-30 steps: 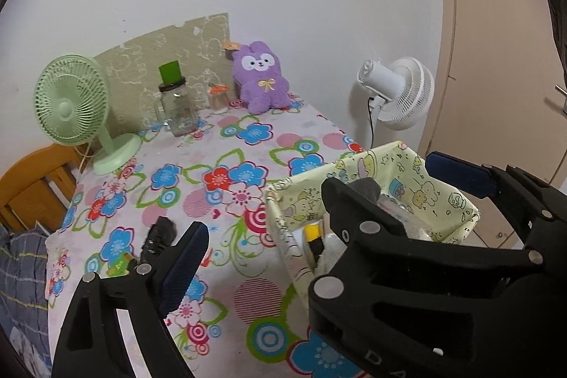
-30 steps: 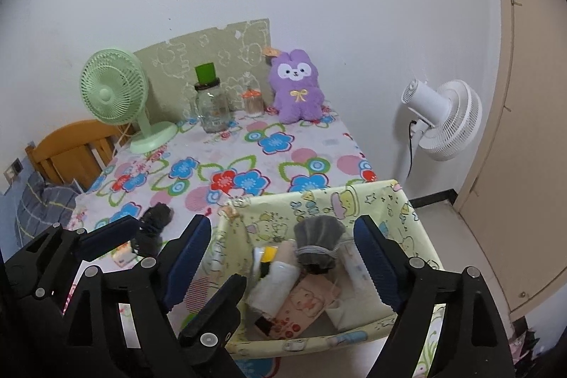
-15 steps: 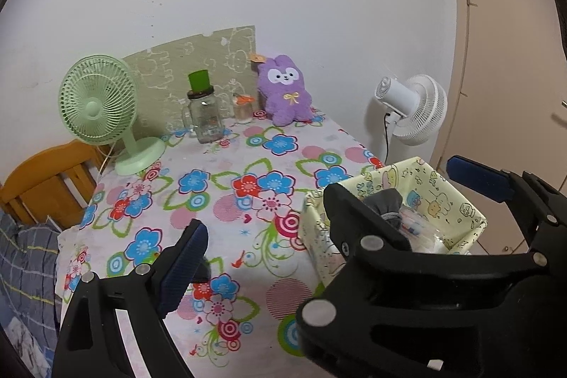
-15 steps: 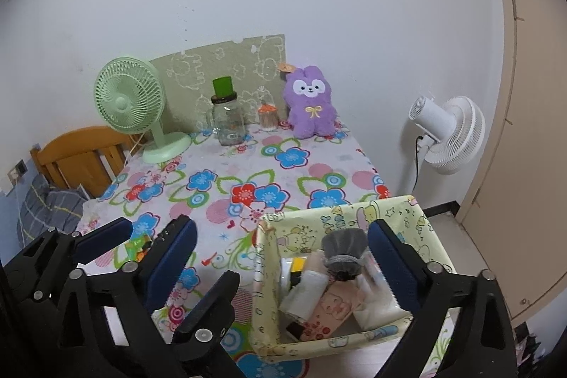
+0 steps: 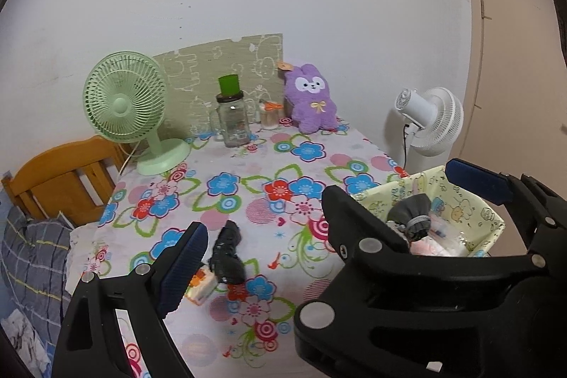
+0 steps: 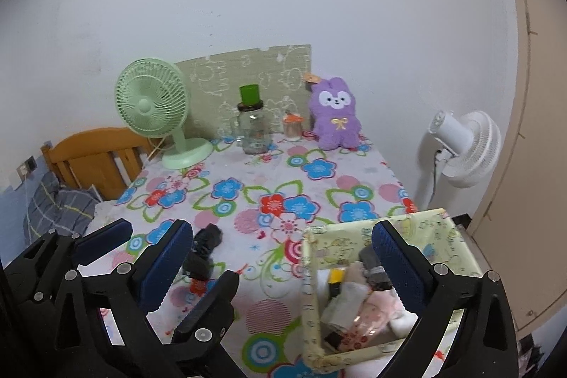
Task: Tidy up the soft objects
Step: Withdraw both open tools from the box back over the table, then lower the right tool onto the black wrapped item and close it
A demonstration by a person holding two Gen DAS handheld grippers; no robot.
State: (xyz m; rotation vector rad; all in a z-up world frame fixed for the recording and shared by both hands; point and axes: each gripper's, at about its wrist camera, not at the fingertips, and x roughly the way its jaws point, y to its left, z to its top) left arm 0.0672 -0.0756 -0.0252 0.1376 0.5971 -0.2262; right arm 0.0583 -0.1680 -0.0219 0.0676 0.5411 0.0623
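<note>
Sitting at 4 o'clock on the floral surface point(image 6: 248, 172), one fabric basket point(image 6: 312, 325) holds several soft items, one grey rolled bundle point(image 5: 416, 218) on top. One black bundle point(image 6: 207, 240) at 8 o'clock. Two fans, one purple plush point(image 6: 335, 119) at 12. Left tool point(image 5: 354, 225) and right tool point(image 6: 283, 268) both wide open, empty, angled down.

The flower-printed tablecloth point(image 6: 248, 201) looks like smooth, matt cloth. The purple rabbit plush point(image 6: 336, 116) is fuzzy – deep, soft pile. The clear jar point(image 6: 253, 130) shines like glass or hard plastic, and the pale green desk fan point(image 6: 156, 116) is plain plastic. The cream cartoon-print fabric bin point(image 6: 312, 289) has limp walls; the orange-brown bed headboard point(image 6: 95, 158) looks like varnished wood – slightly glossy.
</note>
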